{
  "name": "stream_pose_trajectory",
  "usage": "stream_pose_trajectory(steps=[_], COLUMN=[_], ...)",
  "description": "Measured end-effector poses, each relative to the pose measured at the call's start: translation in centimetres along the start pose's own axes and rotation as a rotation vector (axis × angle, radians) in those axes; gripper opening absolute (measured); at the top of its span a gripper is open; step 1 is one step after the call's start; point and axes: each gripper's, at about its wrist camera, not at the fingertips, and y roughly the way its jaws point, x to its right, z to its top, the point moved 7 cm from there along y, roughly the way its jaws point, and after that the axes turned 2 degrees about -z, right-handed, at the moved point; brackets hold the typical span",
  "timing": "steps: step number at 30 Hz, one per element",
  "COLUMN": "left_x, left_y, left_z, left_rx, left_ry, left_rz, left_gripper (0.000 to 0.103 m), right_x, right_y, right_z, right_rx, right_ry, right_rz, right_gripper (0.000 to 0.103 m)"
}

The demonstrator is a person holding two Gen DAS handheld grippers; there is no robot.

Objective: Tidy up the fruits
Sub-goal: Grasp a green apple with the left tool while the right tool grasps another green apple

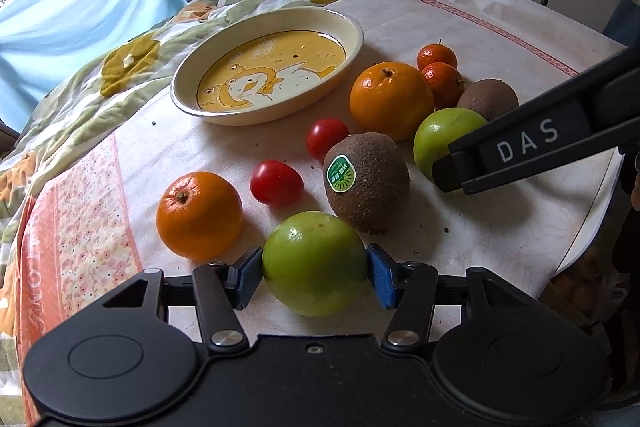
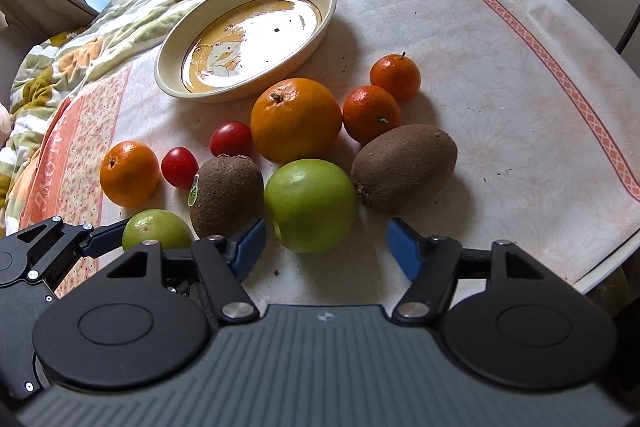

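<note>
At the far left, the cartoon plate [image 1: 267,71] sits bare on the cloth-covered worktop [image 1: 460,39], probably because it is meant to take the fruit, none of which has gone in.

Nearer, the left orange [image 1: 199,215] and two cherry tomatoes [image 1: 276,183] lie loose in a row.

At the near edge, the left claw [image 1: 315,269] has its blue pads [image 1: 381,275] against both flanks of a green apple [image 1: 315,263], gripping it across the widest part (a round fruit slips least there); the apple still looks to rest on the cloth.

Just beyond it, the stickered kiwi [image 1: 366,181] stands touching or nearly touching the apple.

Further right, the right claw [image 2: 326,247] straddles the second green apple [image 2: 310,205] with a visible gap on each side, so it holds nothing yet.

Behind, the big orange [image 2: 296,119], two small mandarins [image 2: 371,113] and the plain kiwi [image 2: 404,169] cluster close together, leaving little room for pads.
</note>
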Motion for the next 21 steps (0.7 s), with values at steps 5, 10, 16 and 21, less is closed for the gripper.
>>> stream_pose_trajectory(steps=[5, 10, 16, 21], left_x=[-0.2, -0.2, -0.2, -0.2], left_y=[-0.1, -0.3, -0.8, -1.0], left_z=[0.0, -0.1, -0.4, -0.6], left_rx=[0.007, 0.009, 0.008, 0.007], left_ry=[-0.005, -0.014, -0.027, -0.041], left_rz=[-0.009, -0.016, -0.023, -0.027], left_gripper=[0.06, 0.06, 0.06, 0.06], right_x=[-0.3, -0.6, -0.7, -0.9], right_y=[0.5, 1.0, 1.5, 1.7], right_z=[0.3, 0.5, 1.0, 0.9], right_rx=[-0.001, -0.004, -0.002, 0.008], right_ry=[0.017, 0.025, 0.035, 0.02], right_rz=[0.015, 0.025, 0.028, 0.029], right_gripper=[0.079, 0.072, 0.069, 0.068])
